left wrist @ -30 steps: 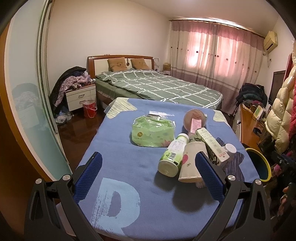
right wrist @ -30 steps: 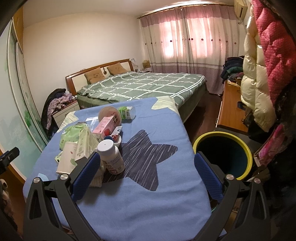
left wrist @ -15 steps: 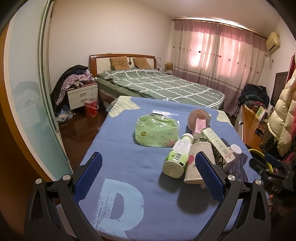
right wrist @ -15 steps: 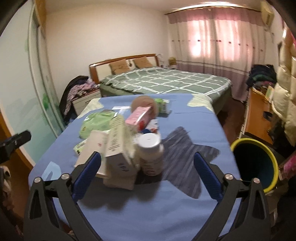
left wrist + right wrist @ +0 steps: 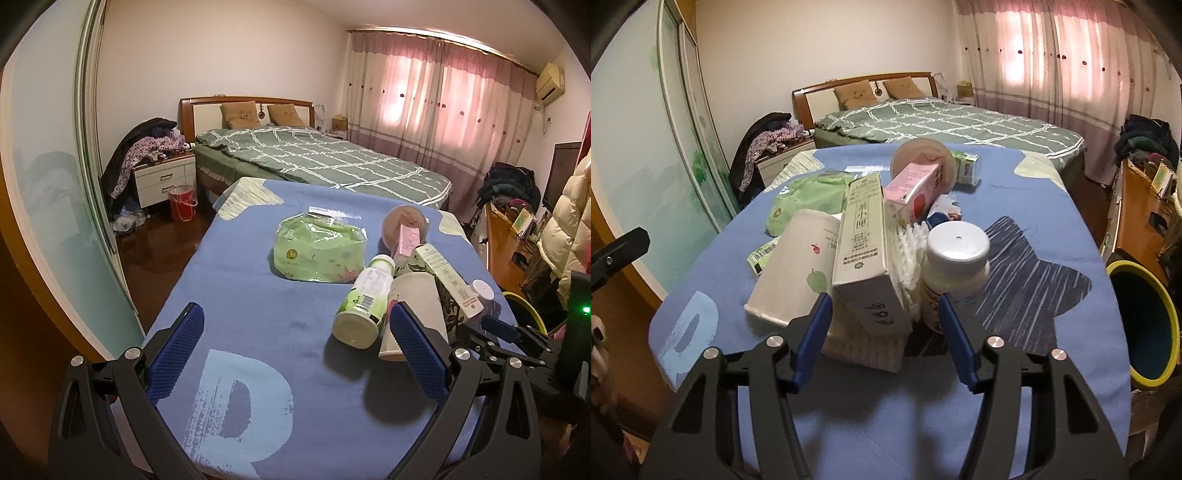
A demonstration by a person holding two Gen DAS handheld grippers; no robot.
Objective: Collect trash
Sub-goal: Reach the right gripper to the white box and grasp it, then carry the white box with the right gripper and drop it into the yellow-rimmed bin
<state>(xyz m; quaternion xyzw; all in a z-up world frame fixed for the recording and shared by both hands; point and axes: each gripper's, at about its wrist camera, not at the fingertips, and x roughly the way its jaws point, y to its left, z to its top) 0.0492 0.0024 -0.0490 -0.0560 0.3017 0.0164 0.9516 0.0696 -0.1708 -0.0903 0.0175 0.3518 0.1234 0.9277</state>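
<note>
A pile of trash lies on the blue cloth-covered table [image 5: 1015, 206]. It holds a long cream box [image 5: 866, 251], a white paper cup [image 5: 798, 269], a white-capped bottle [image 5: 955, 269], a pink carton [image 5: 916, 192] and a green wipes pack [image 5: 319, 249]. A green-labelled bottle [image 5: 364, 301] lies beside the cup [image 5: 417, 314]. My right gripper [image 5: 886, 332] is open, its fingers either side of the cream box's near end, not touching. My left gripper [image 5: 295, 350] is open and empty above the near table, left of the pile.
A yellow-rimmed bin [image 5: 1145, 317] stands on the floor right of the table. A bed [image 5: 314, 158] lies behind the table, a nightstand [image 5: 162, 177] and red bucket [image 5: 183, 203] to the left. Coats hang at the right [image 5: 569, 221].
My right gripper has swung left and moved in on the pile, its fingers narrowing around the cream box. The left gripper has barely moved.
</note>
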